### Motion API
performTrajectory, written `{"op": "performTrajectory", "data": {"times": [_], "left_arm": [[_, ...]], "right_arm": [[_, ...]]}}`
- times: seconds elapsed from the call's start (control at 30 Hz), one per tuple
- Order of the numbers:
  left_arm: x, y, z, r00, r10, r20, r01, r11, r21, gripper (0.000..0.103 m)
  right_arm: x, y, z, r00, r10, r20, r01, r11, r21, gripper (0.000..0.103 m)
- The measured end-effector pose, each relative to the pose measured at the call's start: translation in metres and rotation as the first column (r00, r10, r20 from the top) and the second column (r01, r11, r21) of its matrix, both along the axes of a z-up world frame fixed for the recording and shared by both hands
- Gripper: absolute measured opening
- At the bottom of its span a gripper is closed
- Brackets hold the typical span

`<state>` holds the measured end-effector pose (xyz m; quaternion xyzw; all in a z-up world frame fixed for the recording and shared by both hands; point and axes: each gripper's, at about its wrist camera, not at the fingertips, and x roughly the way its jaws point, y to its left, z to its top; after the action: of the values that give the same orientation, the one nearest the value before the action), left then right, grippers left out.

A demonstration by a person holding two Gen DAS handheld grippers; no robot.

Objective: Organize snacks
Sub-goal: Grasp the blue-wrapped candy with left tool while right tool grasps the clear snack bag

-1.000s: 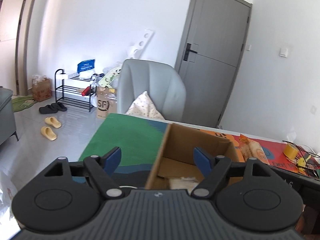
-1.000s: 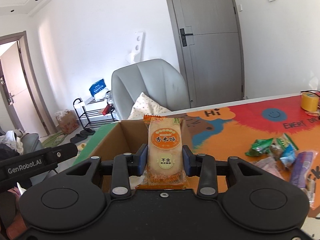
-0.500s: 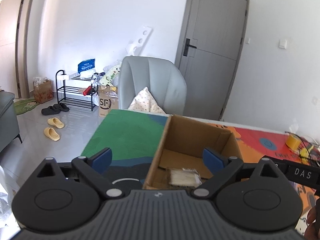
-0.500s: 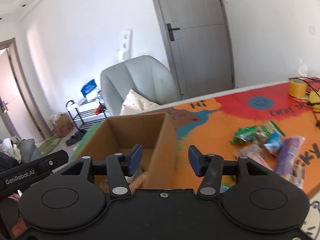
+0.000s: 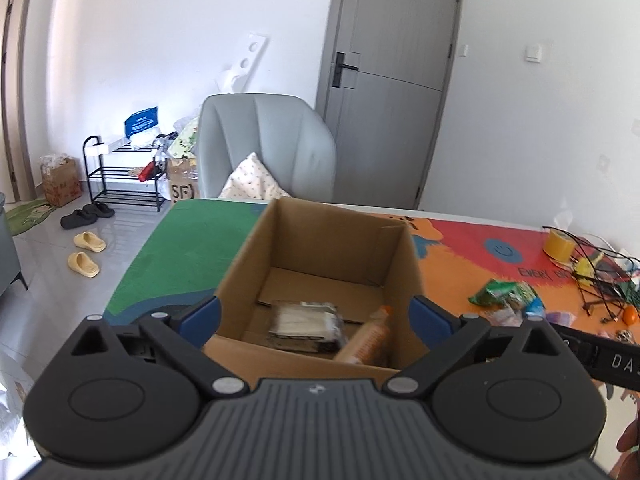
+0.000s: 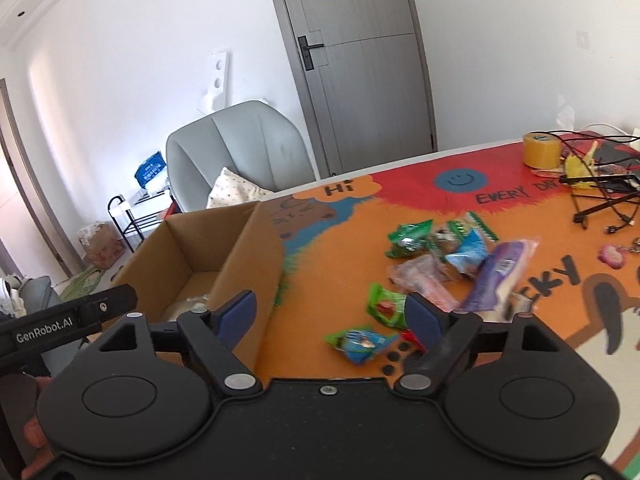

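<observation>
An open cardboard box (image 5: 256, 248) (image 6: 256, 256) stands on the colourful table mat. Inside it lie a pale wrapped snack (image 5: 306, 318) and an orange rice-cracker packet (image 5: 366, 340) leaning against the right wall. My left gripper (image 5: 316, 316) hangs wide open in front of the box, nothing between its fingers. My right gripper (image 6: 330, 316) is to the right of the box, its jaws opening and empty. Just beyond it a blue-green packet (image 6: 360, 342) and a green packet (image 6: 386, 310) lie on the mat. Several more snack packets (image 6: 460, 256) (image 5: 506, 296) are scattered further right.
A yellow tape roll (image 6: 542, 150) and tangled black cables (image 6: 600, 196) sit at the table's far right. A grey armchair (image 5: 266, 144) with a cushion stands behind the table, a grey door (image 5: 394, 80) beyond. A shoe rack (image 5: 120, 172) and slippers are on the floor left.
The right gripper let go of the orange rice-cracker packet, which now lies in the box, then swung right toward the scattered snacks. The left gripper opened wider and shifted right, centring on the box.
</observation>
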<state>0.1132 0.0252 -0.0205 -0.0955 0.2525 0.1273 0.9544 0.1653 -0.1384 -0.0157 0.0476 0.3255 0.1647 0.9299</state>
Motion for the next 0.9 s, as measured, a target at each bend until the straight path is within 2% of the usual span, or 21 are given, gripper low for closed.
{"op": "performTrajectory", "data": {"times": [0.2,0.33,0.5,0.7,0.9], "left_arm": [[0.001,-0.024,0.002,0.999,-0.042,0.001,0.042,0.999,-0.005,0.1],[0.004,-0.044,0.002,0.998,-0.069,-0.007,0.069,0.997,0.015,0.1],[0.006,-0.062,0.0,0.991,-0.129,-0.024,0.129,0.992,0.001,0.101],[0.01,-0.081,-0.005,0.977,-0.21,-0.042,0.209,0.978,-0.017,0.102],[0.014,-0.102,-0.014,0.962,-0.269,-0.053,0.269,0.963,-0.003,0.102]], "right_arm": [[-0.004,-0.035,0.0,0.998,-0.057,-0.004,0.058,0.998,0.03,0.103],[-0.004,-0.055,-0.002,0.997,-0.077,-0.017,0.078,0.996,0.038,0.103],[-0.007,-0.072,-0.006,0.995,-0.094,-0.018,0.094,0.995,0.036,0.103],[-0.009,-0.09,-0.012,0.993,-0.119,-0.021,0.12,0.991,0.056,0.103],[-0.009,-0.103,-0.024,0.992,-0.119,-0.033,0.121,0.99,0.068,0.103]]}}
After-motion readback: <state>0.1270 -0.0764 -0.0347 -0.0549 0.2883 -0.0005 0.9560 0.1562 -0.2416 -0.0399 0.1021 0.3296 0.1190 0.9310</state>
